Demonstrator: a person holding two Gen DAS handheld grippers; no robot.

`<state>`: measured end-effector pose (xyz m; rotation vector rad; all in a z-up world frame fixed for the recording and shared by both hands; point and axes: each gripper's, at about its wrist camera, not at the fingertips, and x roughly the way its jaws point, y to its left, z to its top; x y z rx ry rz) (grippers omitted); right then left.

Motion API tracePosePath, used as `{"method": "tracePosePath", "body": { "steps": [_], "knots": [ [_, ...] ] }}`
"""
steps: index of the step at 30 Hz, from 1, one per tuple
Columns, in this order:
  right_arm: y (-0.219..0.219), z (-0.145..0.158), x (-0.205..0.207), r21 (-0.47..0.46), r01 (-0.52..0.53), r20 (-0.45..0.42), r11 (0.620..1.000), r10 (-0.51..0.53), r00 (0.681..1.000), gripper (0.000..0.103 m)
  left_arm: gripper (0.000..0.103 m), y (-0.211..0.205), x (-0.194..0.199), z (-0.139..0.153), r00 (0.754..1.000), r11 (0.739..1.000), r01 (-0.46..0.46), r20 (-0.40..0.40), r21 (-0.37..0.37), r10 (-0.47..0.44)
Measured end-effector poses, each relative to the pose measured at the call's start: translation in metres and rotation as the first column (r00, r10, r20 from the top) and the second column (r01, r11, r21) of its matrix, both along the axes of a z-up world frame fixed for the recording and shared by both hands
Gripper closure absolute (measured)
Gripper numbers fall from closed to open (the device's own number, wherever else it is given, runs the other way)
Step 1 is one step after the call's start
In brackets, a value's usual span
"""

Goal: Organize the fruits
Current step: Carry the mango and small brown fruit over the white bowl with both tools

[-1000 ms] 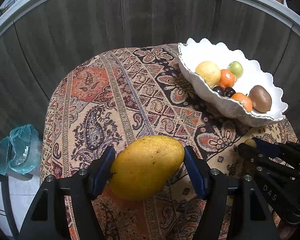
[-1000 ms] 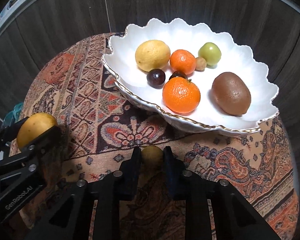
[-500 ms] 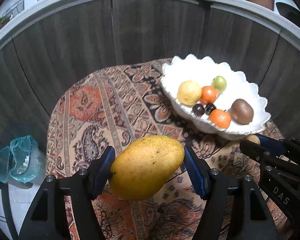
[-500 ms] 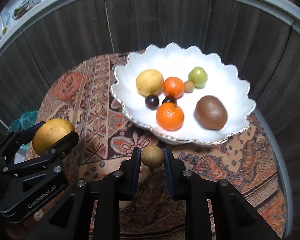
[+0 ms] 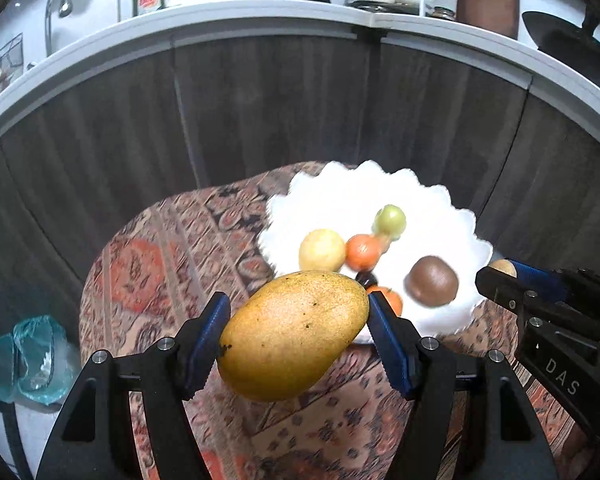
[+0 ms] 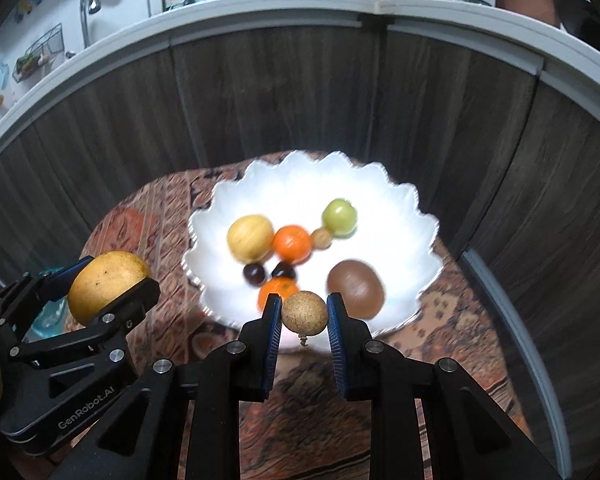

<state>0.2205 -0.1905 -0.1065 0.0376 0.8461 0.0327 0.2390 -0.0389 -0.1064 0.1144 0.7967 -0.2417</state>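
While both grippers rise off the patterned desk [image 5: 172, 248], each carries a fruit: the left gripper [image 5: 296, 336] has its jaws clamped on the yellow mango [image 5: 292, 334], held end to end between the blue pads, and the right gripper [image 6: 303, 314] has its jaws closed on the small brown round fruit [image 6: 304, 313], its stem hanging just below the pads

Change over the last second: both fruits were low over the cloth, just short of the white scalloped bowl [image 6: 380, 208]; now both hang clear above it and the bowl sits further ahead of and below the jaws. Grip width looks unchanged on either side, no slip visible

Bowl contents, ahead of the right jaws: pale yellow fruit [image 6: 250, 238], two oranges, two dark cherries, a green fruit [image 6: 339, 217], a small brown fruit, a kiwi [image 6: 355, 288]. Image blurred, so exact contacts cannot be read

Judgement: lift phase done, transport pending. Free space in the bowl lies beyond the kiwi and to the far side; the mango needs the larger gap. Risk: the two grippers are near each other, so releases are better staggered
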Motion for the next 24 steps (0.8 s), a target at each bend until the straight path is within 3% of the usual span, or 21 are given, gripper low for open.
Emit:
{"method": "tracePosePath", "body": {
  "steps": [10, 24],
  "knots": [
    [-0.037, 0.007, 0.035, -0.014, 0.036, 0.023, 0.999, -0.035, 0.999, 0.079, 0.034, -0.038, 0.036, 0.003, 0.999, 0.999, 0.051, 0.012, -0.002, -0.051],
    [-0.049, -0.024, 0.097, -0.043, 0.025, -0.030, 0.999, -0.026, 0.999, 0.079, 0.034, -0.058, 0.081, -0.037, 0.997, 0.998, 0.063, -0.049, -0.002, -0.063]
  ]
}}
